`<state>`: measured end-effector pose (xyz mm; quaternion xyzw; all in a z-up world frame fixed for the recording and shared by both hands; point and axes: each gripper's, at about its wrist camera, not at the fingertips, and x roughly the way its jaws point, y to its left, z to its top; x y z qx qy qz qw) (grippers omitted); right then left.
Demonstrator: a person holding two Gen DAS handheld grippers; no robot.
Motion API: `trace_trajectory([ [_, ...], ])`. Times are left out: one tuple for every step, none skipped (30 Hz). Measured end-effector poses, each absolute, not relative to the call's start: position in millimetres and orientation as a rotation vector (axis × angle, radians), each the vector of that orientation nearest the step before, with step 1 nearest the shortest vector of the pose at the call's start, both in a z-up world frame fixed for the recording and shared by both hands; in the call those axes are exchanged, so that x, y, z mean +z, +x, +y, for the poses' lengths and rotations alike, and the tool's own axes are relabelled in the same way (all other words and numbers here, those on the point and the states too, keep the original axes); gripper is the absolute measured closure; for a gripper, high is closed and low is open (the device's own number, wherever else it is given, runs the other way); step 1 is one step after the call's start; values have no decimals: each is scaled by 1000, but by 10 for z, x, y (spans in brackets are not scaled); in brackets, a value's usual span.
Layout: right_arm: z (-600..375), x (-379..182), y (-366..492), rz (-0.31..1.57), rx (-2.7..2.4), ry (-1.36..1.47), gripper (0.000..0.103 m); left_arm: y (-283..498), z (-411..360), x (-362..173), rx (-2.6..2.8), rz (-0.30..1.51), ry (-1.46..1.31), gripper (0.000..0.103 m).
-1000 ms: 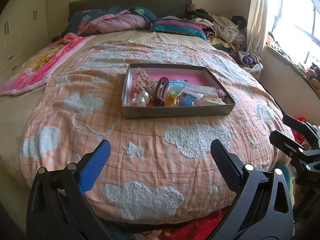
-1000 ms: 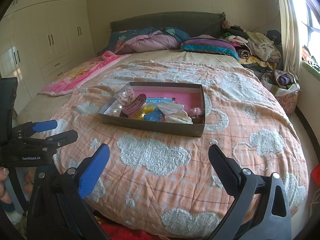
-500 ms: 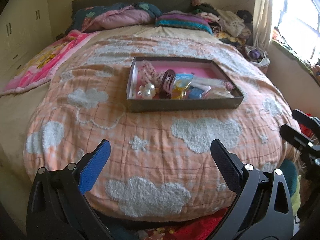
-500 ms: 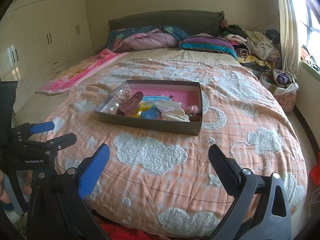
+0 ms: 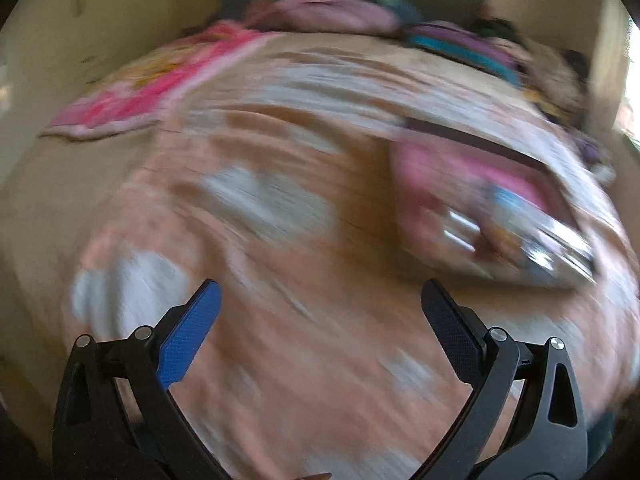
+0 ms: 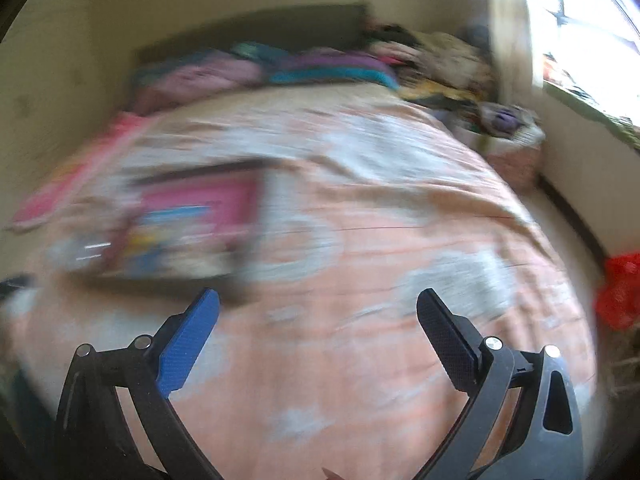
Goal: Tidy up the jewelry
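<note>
Tray (image 5: 472, 148) of jewelry sits on the bed, ahead and to the right of my left tongs (image 5: 320, 304); from my right tongs (image 6: 318, 306) the same tray (image 6: 200, 198) lies ahead and to the left. Heavy motion blur: contents read only as pink, blue and pale streaks, no single piece identifiable. Judgement: small pieces, light, some hard and slick, some likely in crinkly packets; thin parts may be fragile. Best taken by the thickest part, fingertips only, gentle squeeze. Both tongs spread wide, nothing between the fingers, neither touching the tray. Beneath them is the soft peach quilt (image 6: 360, 360) with white cloud patches, which will give under pressure. Pillows (image 5: 320, 16) lie well beyond.
</note>
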<state>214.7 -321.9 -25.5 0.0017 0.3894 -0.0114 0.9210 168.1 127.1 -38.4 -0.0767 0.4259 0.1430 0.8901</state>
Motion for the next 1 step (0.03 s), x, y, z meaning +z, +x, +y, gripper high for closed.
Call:
trace_trajectory([
  [-3381,-384,2392,842,-73,-6,5,1857,1467,-450,339,888,-165,9],
])
